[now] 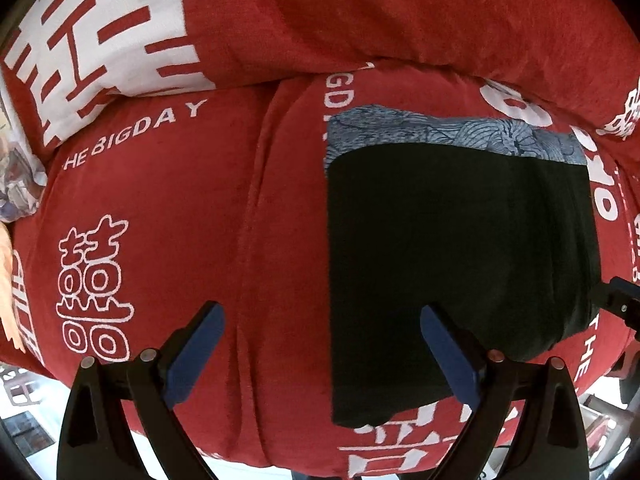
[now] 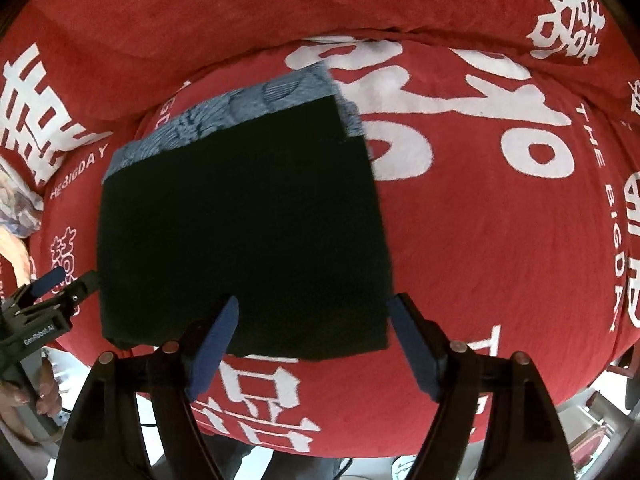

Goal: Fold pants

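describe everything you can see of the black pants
The black pants lie folded into a flat, roughly square pad of dark matte fabric on the red printed bedspread. Their far edge overlaps a grey-blue patterned folded cloth. Edges look straight, with a slight curl at one near corner. Neither pair of tongs touches them.

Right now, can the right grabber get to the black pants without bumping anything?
Probably yes. The right gripper hangs open just above the near edge of the folded black pants, with nothing between them; the left gripper sits off to the side.
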`<action>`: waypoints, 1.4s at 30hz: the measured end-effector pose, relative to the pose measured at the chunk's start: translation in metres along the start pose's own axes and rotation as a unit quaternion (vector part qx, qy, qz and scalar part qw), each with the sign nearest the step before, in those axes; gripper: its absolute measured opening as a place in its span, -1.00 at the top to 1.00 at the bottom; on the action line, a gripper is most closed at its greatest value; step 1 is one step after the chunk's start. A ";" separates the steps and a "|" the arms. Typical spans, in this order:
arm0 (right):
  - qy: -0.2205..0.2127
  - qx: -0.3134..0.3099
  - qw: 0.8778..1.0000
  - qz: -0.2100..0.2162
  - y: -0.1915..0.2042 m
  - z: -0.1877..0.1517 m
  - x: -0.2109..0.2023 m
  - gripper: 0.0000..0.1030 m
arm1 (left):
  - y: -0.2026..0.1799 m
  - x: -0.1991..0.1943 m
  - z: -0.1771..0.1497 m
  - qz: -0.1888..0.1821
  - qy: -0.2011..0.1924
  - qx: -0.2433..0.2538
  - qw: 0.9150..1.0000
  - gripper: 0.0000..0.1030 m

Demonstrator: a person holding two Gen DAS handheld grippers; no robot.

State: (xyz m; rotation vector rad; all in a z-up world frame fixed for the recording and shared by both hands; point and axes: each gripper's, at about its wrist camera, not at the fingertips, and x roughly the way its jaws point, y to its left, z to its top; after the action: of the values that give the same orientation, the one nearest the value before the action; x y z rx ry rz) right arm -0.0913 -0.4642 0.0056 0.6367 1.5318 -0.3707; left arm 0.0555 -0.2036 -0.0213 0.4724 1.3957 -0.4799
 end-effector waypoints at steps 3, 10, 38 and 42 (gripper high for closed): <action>0.005 0.004 1.000 0.009 -0.016 0.002 0.002 -0.58 | -0.009 0.002 0.004 0.004 0.004 0.000 1.000 -0.91; 0.003 0.018 0.998 0.054 -0.044 0.008 0.011 -0.58 | -0.022 0.013 0.014 0.020 0.013 0.005 1.000 -0.91; 0.060 0.053 0.980 0.180 -0.073 0.023 0.047 -0.68 | -0.019 0.047 0.033 -0.063 0.068 -0.032 0.995 -0.99; 0.070 0.063 0.976 0.198 -0.078 0.025 0.052 -0.69 | -0.018 0.053 0.034 -0.086 0.077 -0.038 0.993 -0.99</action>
State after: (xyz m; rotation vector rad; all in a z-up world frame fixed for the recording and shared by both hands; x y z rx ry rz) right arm -0.1165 -0.5316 -0.0597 1.0642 1.4778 -0.1208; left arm 0.0787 -0.2400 -0.0705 0.3336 1.6055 -0.5365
